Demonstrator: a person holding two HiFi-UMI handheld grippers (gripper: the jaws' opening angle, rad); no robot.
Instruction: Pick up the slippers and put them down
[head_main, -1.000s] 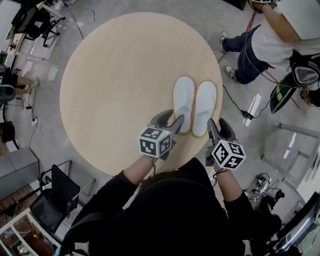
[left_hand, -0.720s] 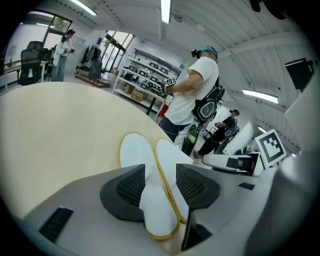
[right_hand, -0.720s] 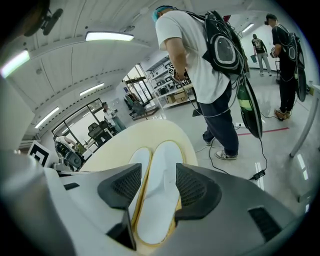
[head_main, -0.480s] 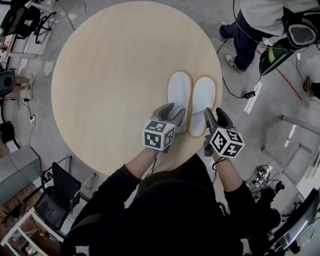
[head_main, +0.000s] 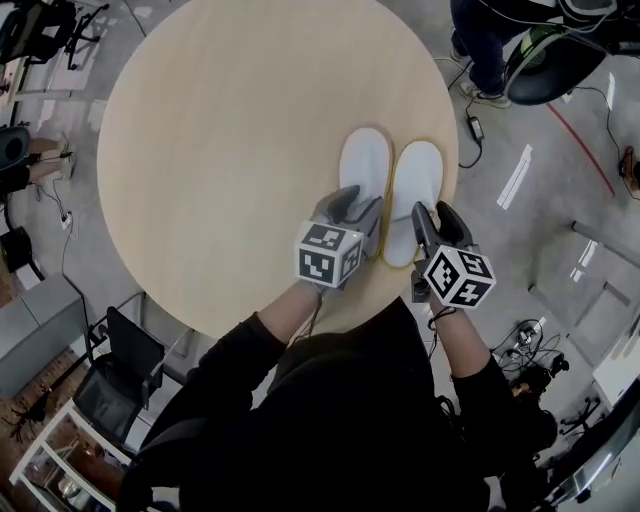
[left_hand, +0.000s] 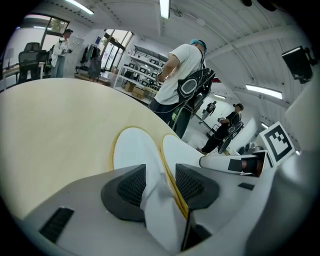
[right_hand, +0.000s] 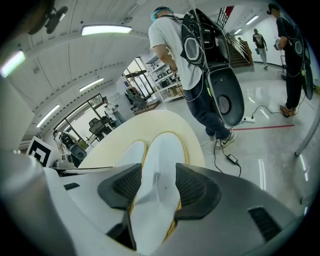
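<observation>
Slippers first: the left slipper (head_main: 364, 165) and the right slipper (head_main: 416, 180) lie side by side, touching, on the round worktop (head_main: 220, 130) near its rim at about 4 o'clock. Their toes point to 12 and their heels to 6, toward the person.

The left gripper (head_main: 355, 207) has its jaws narrowed onto the heel end of the left slipper. In the left gripper view a fold of the white fabric (left_hand: 152, 192) stands pinched between the pads. The right gripper (head_main: 436, 215) has its jaws drawn in on the heel of the right slipper, whose sides curl up against the pads in the right gripper view.

The step in hand looks like the pick-up. To do it well, both grips should probably be firm before any rise, since soft fabric can slip out of a shallow pinch. Lifting both heels together and level would keep the limp toes from dragging on the worktop or snagging each other along the shared edge. The rim is close at 3 o'clock, so a straight upward pull seems safer than a sideways one.

Compared with a second ago, the right gripper has moved from just off the heel at 4 o'clock to straddling it. The left gripper has pushed further onto its slipper. Both slippers appear to lie where they did. The bystander at 2 o'clock has mostly slid out of the head view.
</observation>
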